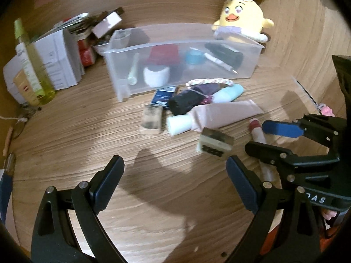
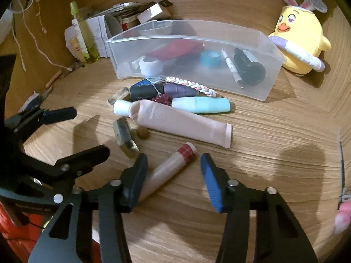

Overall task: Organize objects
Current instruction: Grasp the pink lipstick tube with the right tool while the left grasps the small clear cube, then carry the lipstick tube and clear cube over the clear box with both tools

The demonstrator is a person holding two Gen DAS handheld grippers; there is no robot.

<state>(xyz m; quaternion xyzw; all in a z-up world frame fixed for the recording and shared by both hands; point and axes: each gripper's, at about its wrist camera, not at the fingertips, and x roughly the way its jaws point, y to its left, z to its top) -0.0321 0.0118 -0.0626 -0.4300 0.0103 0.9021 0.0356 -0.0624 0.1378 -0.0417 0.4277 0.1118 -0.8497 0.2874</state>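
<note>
A clear plastic bin (image 1: 219, 74) (image 2: 272, 81) holds several cosmetics. Before it on the wooden table lie a big pink tube (image 1: 219, 115) (image 2: 175, 123), a mint bottle (image 1: 228, 92) (image 2: 201, 105), a dark pouch (image 1: 186, 102), a braided cord (image 2: 188, 84), two small glass bottles (image 1: 151, 118) (image 1: 216, 145) (image 2: 125, 138) and a small red-capped tube (image 2: 173, 164) (image 1: 258, 131). My left gripper (image 1: 175, 179) is open and empty, short of the pile. My right gripper (image 2: 173, 175) is open around the small red-capped tube, which lies between its fingers.
A yellow plush chick (image 1: 243, 19) (image 2: 300, 43) sits behind the bin's right end. White boxes (image 1: 57, 59) and a green bottle (image 1: 33, 70) (image 2: 84, 37) stand at the left. A pink-handled tool (image 2: 342, 195) lies at the right.
</note>
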